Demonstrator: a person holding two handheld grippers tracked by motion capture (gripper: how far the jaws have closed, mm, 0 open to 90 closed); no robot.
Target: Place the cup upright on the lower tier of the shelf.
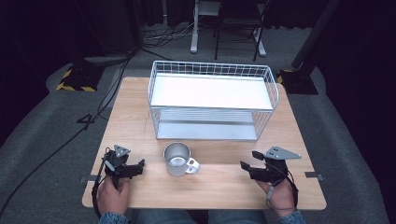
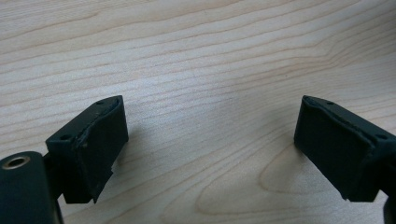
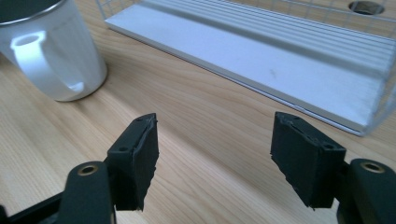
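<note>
A silvery mug (image 1: 177, 159) with its handle turned to the right stands upright on the wooden table (image 1: 219, 184), front centre. My left gripper (image 1: 138, 167) rests on the table left of the mug, jaws pointing toward it and apart from it. Seen from its own camera, the left gripper (image 2: 211, 112) is open over bare wood. My right gripper (image 1: 251, 160) lies right of the mug, open. In the right gripper view, the right gripper (image 3: 215, 126) has nothing between its jaws, and the mug (image 3: 51, 56) sits at the upper left with its handle facing the camera.
A white two-tier wire rack (image 1: 212, 100) stands behind the mug at the table's middle back, both shelves bare. Its lower shelf (image 3: 261, 60) lies just ahead of the right gripper. Beyond the table, cables and stand legs (image 1: 205, 32) cross the grey floor.
</note>
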